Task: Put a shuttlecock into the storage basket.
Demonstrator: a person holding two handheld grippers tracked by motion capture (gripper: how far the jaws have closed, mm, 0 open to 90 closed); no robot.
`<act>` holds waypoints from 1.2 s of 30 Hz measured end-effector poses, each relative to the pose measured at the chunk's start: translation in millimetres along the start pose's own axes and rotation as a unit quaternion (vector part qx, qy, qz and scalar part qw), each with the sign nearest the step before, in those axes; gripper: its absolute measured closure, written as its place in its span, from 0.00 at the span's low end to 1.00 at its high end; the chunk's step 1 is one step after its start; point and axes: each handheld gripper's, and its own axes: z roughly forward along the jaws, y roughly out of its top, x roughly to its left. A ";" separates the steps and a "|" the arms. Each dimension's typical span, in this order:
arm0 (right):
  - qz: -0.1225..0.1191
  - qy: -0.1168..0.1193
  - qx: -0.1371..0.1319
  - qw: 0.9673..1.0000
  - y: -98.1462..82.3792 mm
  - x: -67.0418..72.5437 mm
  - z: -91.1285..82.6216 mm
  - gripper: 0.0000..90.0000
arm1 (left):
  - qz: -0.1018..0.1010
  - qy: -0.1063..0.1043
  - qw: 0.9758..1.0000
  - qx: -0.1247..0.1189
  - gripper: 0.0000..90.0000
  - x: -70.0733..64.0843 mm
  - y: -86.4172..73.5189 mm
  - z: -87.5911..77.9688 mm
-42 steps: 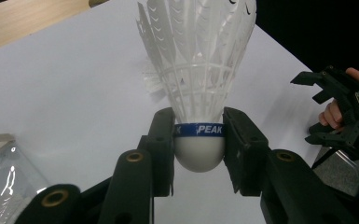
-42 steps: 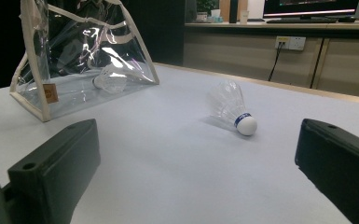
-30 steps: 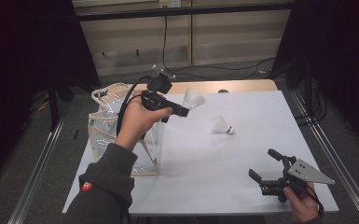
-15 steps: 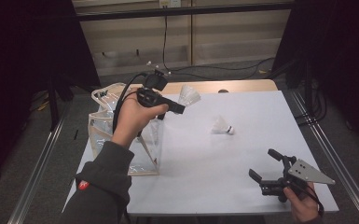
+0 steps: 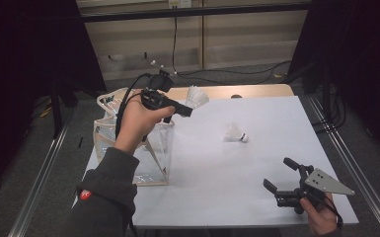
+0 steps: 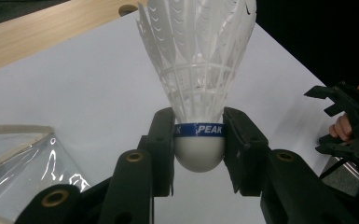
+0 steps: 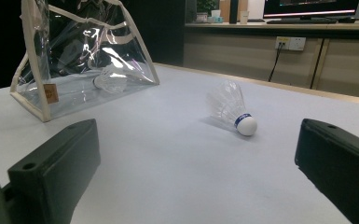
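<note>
My left gripper (image 6: 199,135) is shut on the white cork base of a feathered shuttlecock (image 6: 198,60) with a blue band, feathers pointing away from me. In the high view this gripper (image 5: 186,109) hovers above the table's far left, over the upper edge of a clear plastic bag (image 5: 150,153), with the shuttlecock (image 5: 196,97) sticking out past it. A second shuttlecock (image 5: 234,133) lies on its side mid-table, also ahead of my right gripper (image 7: 196,177) as the shuttlecock (image 7: 233,112). The right gripper (image 5: 282,177) rests open near the front right corner.
The clear bag (image 7: 74,60) stands open on the left of the white table (image 5: 256,163) and holds another shuttlecock (image 7: 109,79). A wooden strip (image 5: 256,91) runs along the far edge. Metal rails flank the table.
The left hand has drifted slightly left and farther back with the shuttlecock still gripped. The right gripper has not moved.
</note>
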 end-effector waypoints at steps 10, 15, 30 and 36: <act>-0.001 -0.001 -0.001 1.000 0.2 -0.1 -0.2 0.00 | -0.008 0.009 1.000 -0.006 0.73 4.6 0.3 -6.7; 0.000 -0.002 0.000 1.000 0.0 -0.1 -0.1 0.00 | -0.013 0.016 1.000 -0.007 0.73 8.7 -0.5 -10.8; -0.001 0.000 -0.001 1.000 -0.1 -0.2 0.1 0.00 | -0.027 0.033 0.999 -0.013 0.73 20.9 -3.9 -22.0; 0.000 0.000 -0.002 1.000 -0.1 0.0 0.1 0.00 | -0.028 0.037 0.999 -0.014 0.73 23.4 -4.0 -25.1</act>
